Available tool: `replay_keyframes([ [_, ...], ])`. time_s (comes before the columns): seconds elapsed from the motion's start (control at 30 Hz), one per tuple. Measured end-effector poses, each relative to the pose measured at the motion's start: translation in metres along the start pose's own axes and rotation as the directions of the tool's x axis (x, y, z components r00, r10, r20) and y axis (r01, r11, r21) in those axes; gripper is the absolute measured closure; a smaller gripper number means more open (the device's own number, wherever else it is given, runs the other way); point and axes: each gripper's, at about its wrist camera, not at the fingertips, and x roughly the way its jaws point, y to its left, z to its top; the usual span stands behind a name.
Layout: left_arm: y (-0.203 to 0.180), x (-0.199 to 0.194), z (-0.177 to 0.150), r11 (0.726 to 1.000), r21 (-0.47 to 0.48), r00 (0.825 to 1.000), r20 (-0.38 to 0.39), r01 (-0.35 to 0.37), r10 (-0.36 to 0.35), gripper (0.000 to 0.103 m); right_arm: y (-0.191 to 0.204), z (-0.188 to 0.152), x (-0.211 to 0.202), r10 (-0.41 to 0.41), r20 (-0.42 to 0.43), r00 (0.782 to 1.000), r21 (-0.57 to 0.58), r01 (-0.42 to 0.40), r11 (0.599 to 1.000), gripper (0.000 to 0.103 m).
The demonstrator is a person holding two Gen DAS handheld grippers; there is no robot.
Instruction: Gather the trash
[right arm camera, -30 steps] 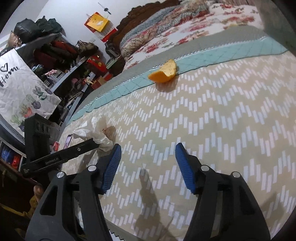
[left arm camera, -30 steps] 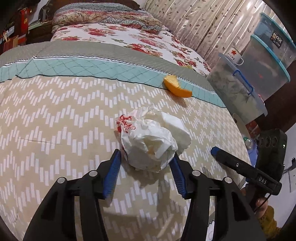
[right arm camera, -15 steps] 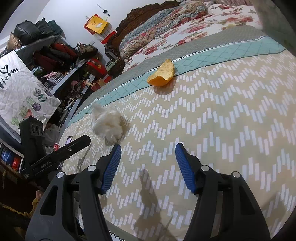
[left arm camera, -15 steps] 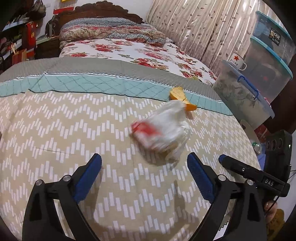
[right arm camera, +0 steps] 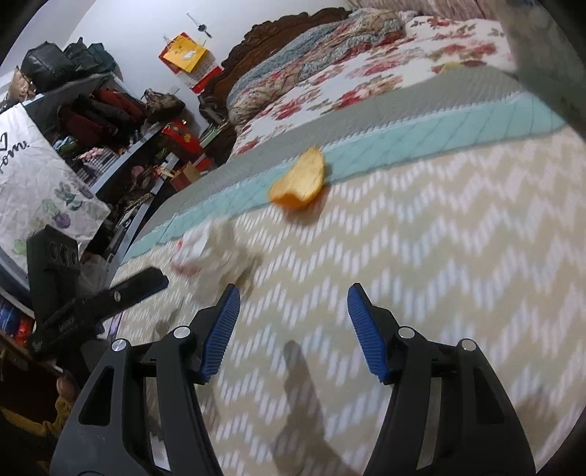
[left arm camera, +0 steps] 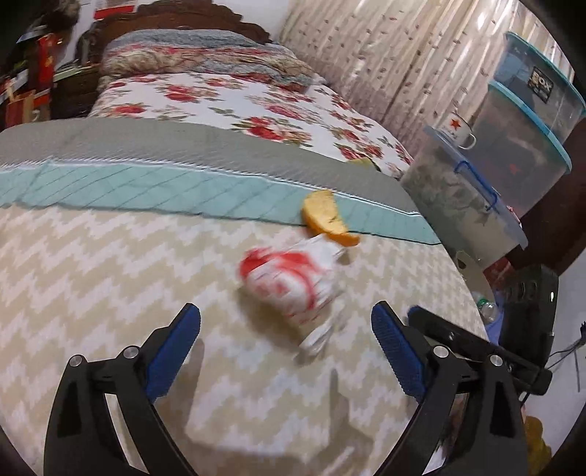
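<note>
- The left gripper (left arm camera: 285, 351), clamped on the crumpled wrapper (left arm camera: 293, 285) 1 second ago, now gapes wide; the wrapper lies loose on the bedspread (left arm camera: 91, 278), just short of the orange peel (left arm camera: 327, 221), so pickup looks undone.
- The right gripper (right arm camera: 293, 329) hovers open, empty.
- Storage bins (left arm camera: 512, 139) crowd the bedside.

- A bed (left arm camera: 110, 278) fills the room under a beige zigzag cover with a teal band.
- A carved dark headboard (left arm camera: 175, 18) stands behind it.
- Patterned curtains (left arm camera: 403, 55) hang alongside.
- Stacked plastic storage boxes (left arm camera: 520, 146) stand beside them.
- Cluttered shelves (right arm camera: 110, 121) line a white wall (right arm camera: 128, 33).
</note>
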Motion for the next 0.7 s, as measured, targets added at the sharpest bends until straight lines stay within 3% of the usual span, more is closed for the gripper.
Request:
replay_keyframes([
  [0.13, -0.011, 0.024, 0.008, 0.999, 0.022, 1.000, -0.017, -0.023, 0.023, 0.015, -0.012, 0.037, 0.018, 0.015, 0.001, 1.000, 0.047, -0.015, 0.999, 0.040],
  [0.27, -0.005, 0.039, 0.006, 0.999, 0.011, 0.998, -0.053, -0.031, 0.032, 0.043, -0.015, 0.069, 0.047, 0.020, -0.018, 1.000, 0.057, -0.019, 0.998, 0.039],
  [0.37, 0.003, 0.042, 0.006, 1.000, -0.008, 0.998, -0.059, -0.015, 0.015, 0.057, -0.015, 0.094, 0.077, -0.018, -0.028, 0.999, 0.035, 0.019, 0.999, 0.039],
  [0.63, 0.002, 0.041, 0.001, 1.000, 0.017, 0.999, -0.039, -0.022, 0.023, 0.058, -0.002, 0.126, 0.119, -0.066, -0.051, 0.997, -0.054, 0.064, 0.996, 0.032],
  [0.7, 0.002, 0.041, 0.001, 1.000, 0.014, 0.999, -0.038, -0.019, 0.019, 0.058, 0.008, 0.127, 0.127, -0.072, -0.072, 0.995, -0.112, 0.064, 0.992, 0.037],
])
